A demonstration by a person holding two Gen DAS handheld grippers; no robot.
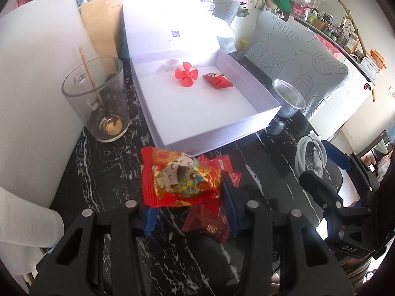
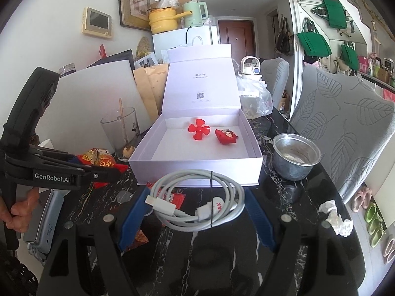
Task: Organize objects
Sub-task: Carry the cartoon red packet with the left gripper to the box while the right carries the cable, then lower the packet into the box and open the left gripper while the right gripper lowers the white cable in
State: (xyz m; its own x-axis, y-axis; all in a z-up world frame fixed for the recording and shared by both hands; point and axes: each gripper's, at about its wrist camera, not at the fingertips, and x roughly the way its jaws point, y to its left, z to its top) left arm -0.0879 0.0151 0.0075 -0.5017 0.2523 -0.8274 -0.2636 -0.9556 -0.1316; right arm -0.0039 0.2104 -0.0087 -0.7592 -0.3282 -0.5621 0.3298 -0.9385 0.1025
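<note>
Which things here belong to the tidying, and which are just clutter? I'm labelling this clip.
In the job:
white box
snack packet in left gripper
white cable in right gripper
red propeller

Lying about:
glass
metal cup
crumpled tissue

white box [image 2: 197,172], red propeller [image 2: 199,130], black white-veined marble table [image 2: 303,224].

A red and gold snack packet [image 1: 179,180] with a cartoon face is held above the black marble table, near the front of the open white box [image 1: 269,109]. A coiled white cable [image 2: 197,197], bound by a thin black tie, is carried just before the box's near wall. Inside the box, toward its far end, a red four-bladed propeller [image 2: 198,129] is seen lying flat, with a small red packet [image 2: 226,136] just to its right
</note>
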